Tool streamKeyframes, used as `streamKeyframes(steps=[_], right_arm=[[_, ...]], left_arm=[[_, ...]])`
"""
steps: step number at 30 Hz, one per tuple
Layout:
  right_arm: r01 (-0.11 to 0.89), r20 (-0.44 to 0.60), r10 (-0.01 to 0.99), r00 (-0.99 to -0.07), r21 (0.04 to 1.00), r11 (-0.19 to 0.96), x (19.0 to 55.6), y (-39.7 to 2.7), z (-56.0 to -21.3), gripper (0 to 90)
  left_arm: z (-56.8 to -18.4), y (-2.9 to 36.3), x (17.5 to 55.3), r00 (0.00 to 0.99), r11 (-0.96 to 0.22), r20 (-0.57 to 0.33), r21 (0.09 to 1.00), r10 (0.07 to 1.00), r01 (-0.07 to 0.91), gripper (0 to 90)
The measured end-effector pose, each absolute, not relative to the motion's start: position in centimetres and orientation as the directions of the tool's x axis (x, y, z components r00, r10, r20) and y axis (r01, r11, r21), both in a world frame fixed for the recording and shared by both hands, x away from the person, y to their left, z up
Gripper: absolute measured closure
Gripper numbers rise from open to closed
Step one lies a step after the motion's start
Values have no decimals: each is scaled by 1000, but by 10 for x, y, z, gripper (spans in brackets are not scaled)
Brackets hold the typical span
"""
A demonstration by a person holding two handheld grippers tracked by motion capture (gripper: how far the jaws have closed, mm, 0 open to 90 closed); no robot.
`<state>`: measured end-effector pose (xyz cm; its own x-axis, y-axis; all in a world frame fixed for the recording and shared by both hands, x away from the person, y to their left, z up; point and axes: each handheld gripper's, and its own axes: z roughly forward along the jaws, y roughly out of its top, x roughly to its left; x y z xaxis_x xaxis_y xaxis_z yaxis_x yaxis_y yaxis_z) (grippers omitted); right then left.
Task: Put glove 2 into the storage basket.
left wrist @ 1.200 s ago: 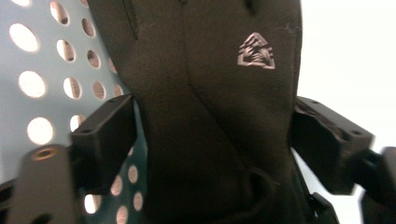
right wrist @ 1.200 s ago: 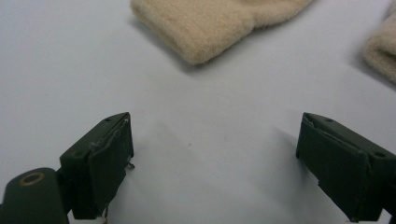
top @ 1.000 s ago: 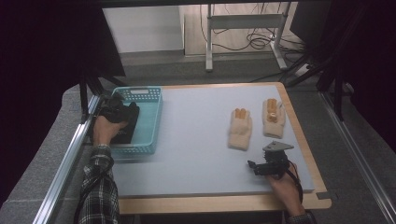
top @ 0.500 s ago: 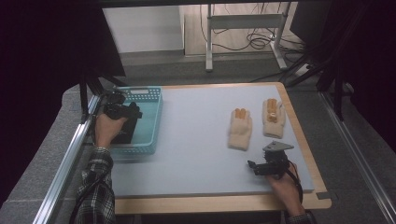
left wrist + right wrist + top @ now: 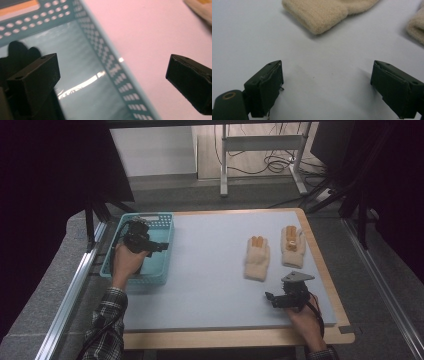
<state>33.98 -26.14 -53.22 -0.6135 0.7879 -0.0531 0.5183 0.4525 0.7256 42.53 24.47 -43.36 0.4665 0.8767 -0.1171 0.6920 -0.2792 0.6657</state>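
While the left gripper is held above the blue basket, its two black jaws are spread wide, and they have just been opening. Nothing is caught between them. In the left gripper view, the basket wall runs between the two jaws, and a dark thing is seen lying inside the basket at about 9 o'clock, though what it is cannot be told.

One basket is counted, at about 9 o'clock on the table. Two cream gloves are counted, at about 3 o'clock. The first glove is laid flat, and the second glove is laid just beside it, nearer the table's edge. Orange marks are seen at their far ends.

Two grippers are counted, one in each hand. The right gripper is held low over the table at about 5 o'clock, near the gloves but not touching them. Its jaws are spread wide too, with only bare table between them. In the right gripper view, the first glove's cuff is seen at 12 o'clock, ahead of the jaws.
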Motion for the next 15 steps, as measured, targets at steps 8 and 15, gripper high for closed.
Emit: streamKeyframes(steps=[8, 15], right_arm=[[518, -54, 788, -613, 726, 453, 340, -261, -532, 106], [518, -54, 788, -614, 726, 453, 340, -261, -532, 106]], left_arm=[[-429, 214, 404, 553, -339, -88, 708, 828, 620, 0], [-428, 190, 386, 612, -363, -81, 740, 787, 565, 0]])
